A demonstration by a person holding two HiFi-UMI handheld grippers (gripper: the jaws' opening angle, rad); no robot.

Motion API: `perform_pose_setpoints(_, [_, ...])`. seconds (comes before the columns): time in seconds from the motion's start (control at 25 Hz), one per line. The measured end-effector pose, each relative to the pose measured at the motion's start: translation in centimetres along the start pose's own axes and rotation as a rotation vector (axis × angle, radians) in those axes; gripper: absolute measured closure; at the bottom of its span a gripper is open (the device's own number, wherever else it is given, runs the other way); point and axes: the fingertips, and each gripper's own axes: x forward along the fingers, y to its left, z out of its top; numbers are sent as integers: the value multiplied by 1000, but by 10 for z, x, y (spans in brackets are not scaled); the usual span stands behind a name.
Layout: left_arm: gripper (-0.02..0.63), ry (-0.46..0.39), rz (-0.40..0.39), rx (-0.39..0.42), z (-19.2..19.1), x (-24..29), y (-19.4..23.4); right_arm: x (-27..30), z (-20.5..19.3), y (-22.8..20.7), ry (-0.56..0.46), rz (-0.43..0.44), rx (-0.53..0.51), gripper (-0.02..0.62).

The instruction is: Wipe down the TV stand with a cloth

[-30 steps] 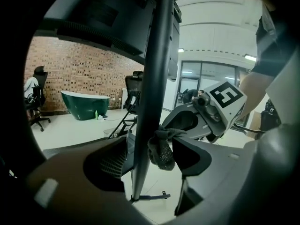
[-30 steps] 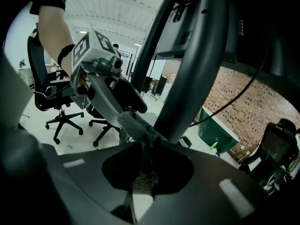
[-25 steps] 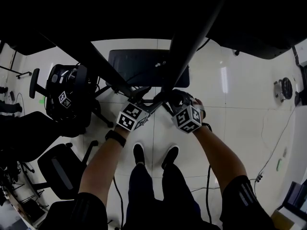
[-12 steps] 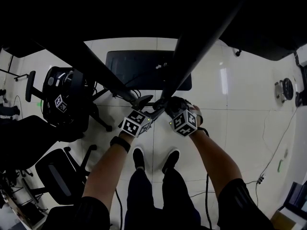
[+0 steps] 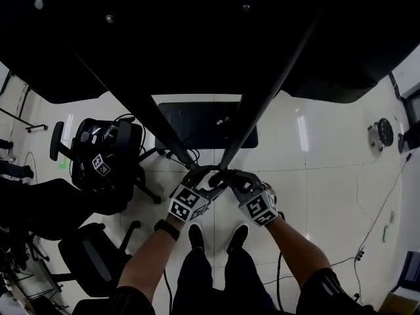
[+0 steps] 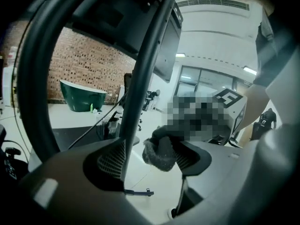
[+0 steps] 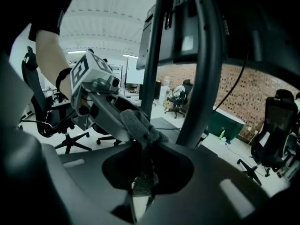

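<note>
The TV stand has two black posts that run down toward a dark base plate on the floor. Both grippers meet low between the posts. My right gripper is shut on a strip of grey fluffy cloth, which runs up to the left gripper's finger. My left gripper is open; a post passes by its left pad, and the cloth bunches by its right pad. In the head view the left gripper and right gripper nearly touch.
A black office chair loaded with gear stands left of the stand, with another chair nearer me. The person's shoes stand just behind the grippers. The screen's dark underside hangs overhead. A cable trails on the white floor at right.
Both grippers have shifted lower in the head view and drawn closer together at the foot of the posts. The camera now takes in more of the screen's underside.
</note>
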Motion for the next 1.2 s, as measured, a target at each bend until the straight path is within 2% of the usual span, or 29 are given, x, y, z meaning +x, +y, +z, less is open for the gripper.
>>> perform_pose_setpoints(0.16, [270, -81, -32, 60, 53, -61, -36, -53, 76, 7, -85, -60, 3, 551])
perform_pose_setpoints(0.36, [270, -221, -51, 138, 129, -136, -65, -107, 148, 7, -224, -149, 113, 551])
perform_pose_setpoints(0.48, [270, -273, -45, 162, 167, -188, -74, -145, 190, 10, -274, -226, 86, 551])
perform_pose_setpoints(0.6, [272, -316, -27, 199, 188, -234, -80, -189, 219, 17, -317, -305, 73, 551])
perform_pose_setpoints(0.72, [272, -338, -26, 226, 197, -269, -90, -228, 248, 34, -372, -344, 62, 551])
perform_pose_setpoints(0.88, [272, -371, -1, 235, 200, -304, -112, -268, 269, 64, -428, -330, 95, 551])
perform_pose_setpoints(1.2, [272, -438, 58, 225, 200, -341, -193, -326, 254, 117, -502, -221, 256, 553])
